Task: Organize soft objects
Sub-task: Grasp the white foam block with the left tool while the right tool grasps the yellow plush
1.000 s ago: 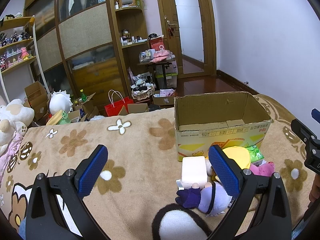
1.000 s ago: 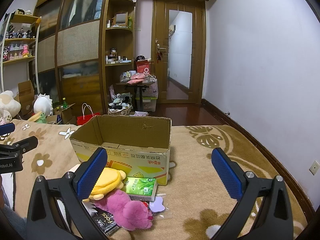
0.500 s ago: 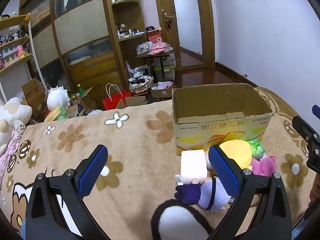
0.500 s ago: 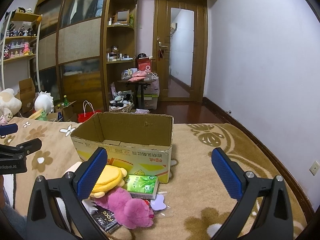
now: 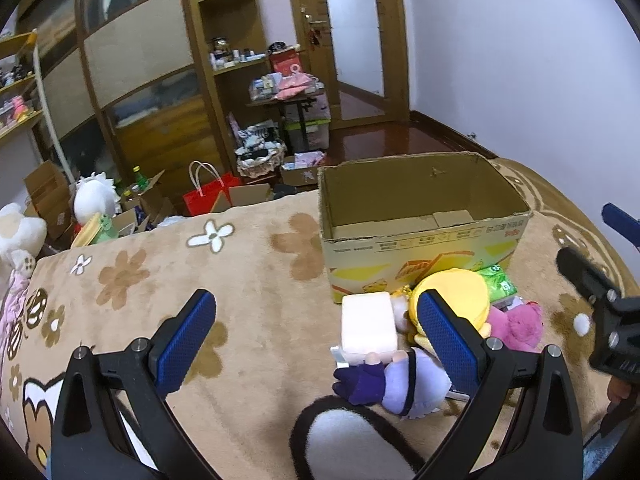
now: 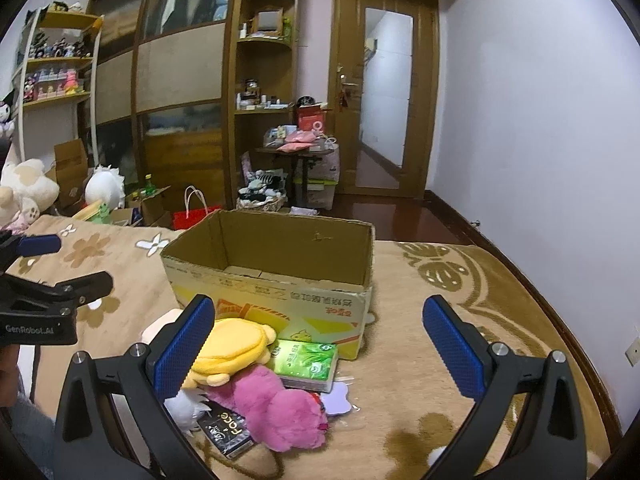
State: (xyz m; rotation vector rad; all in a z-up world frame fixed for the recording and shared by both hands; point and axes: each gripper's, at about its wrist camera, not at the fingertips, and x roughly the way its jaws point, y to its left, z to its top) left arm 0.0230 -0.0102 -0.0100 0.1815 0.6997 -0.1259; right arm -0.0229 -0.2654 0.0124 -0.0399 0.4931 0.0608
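An open, empty cardboard box [image 5: 424,236] [image 6: 272,276] stands on the beige flowered blanket. In front of it lies a pile: a white soft block [image 5: 366,322], a yellow plush [image 5: 460,294] [image 6: 232,346], a pink plush [image 5: 516,326] [image 6: 276,408], a purple doll [image 5: 400,384] and a green tissue pack [image 6: 306,362]. My left gripper [image 5: 316,336] is open and empty, just short of the pile. My right gripper [image 6: 320,344] is open and empty above the pile's right side.
A black packet [image 6: 228,432] lies beside the pink plush. A black-and-white plush [image 5: 344,440] sits close under the left gripper. Past the bed edge are a wardrobe, a red bag [image 5: 208,198], boxes and stuffed toys [image 6: 24,188].
Both grippers have edged forward and tilted down a little toward the pile and box. Both stay open; nothing was picked up.
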